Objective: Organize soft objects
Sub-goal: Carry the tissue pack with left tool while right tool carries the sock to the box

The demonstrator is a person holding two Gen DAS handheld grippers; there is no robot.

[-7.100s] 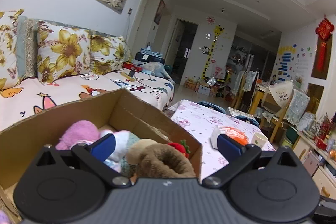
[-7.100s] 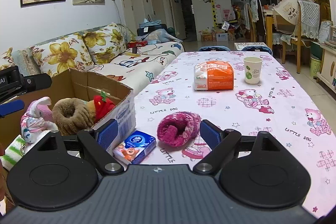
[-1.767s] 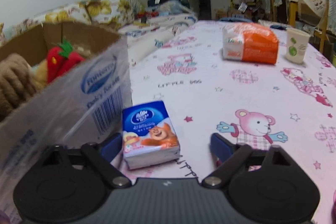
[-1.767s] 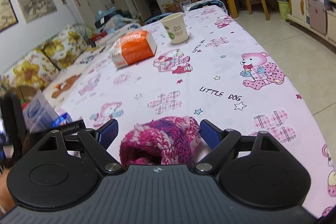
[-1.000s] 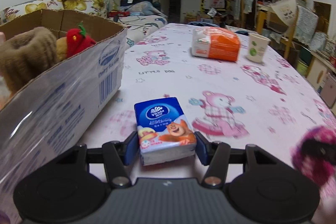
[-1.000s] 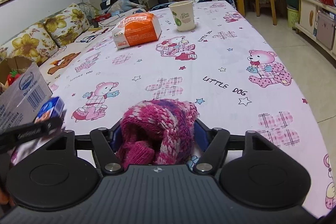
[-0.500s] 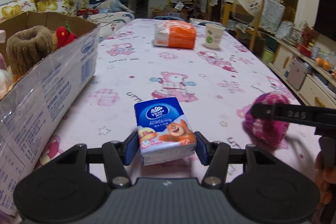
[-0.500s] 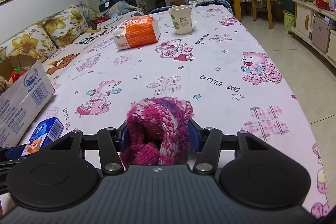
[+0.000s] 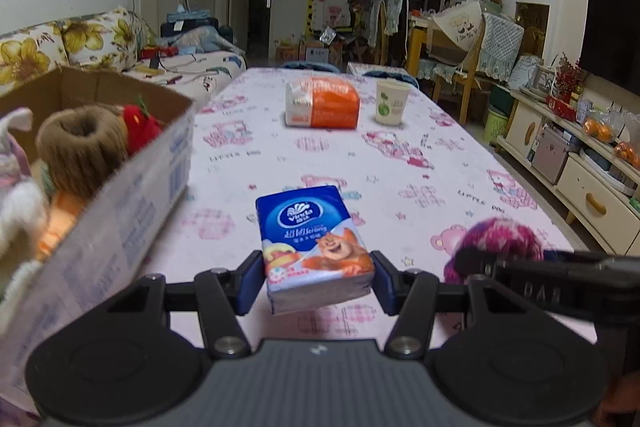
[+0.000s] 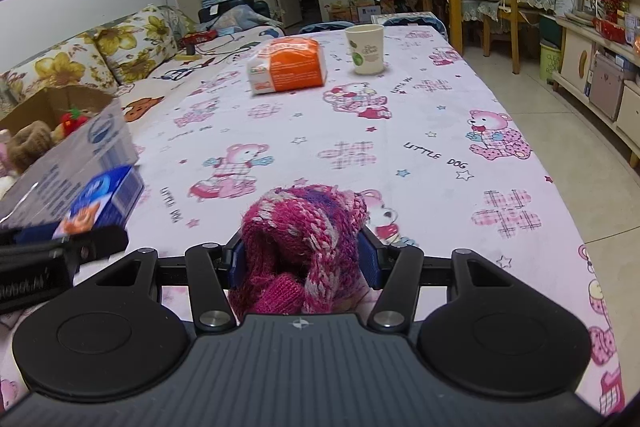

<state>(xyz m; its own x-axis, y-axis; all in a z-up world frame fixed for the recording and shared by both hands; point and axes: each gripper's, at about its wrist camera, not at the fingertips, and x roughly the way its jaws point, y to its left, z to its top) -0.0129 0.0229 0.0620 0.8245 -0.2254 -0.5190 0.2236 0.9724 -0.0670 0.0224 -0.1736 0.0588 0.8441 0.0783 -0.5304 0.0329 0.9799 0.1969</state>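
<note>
Left wrist view: left gripper (image 9: 318,281) fingers clamp tissue pack (image 9: 314,241) by rear end; may tilt out. Right gripper (image 10: 303,263) fingers squeeze knit hat (image 10: 303,231); yarn may slip short of cardboard box (image 9: 132,187).

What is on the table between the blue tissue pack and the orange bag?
Nothing: between the blue tissue pack and the orange bag, the left wrist view shows only bare pink bear tablecloth.
</note>
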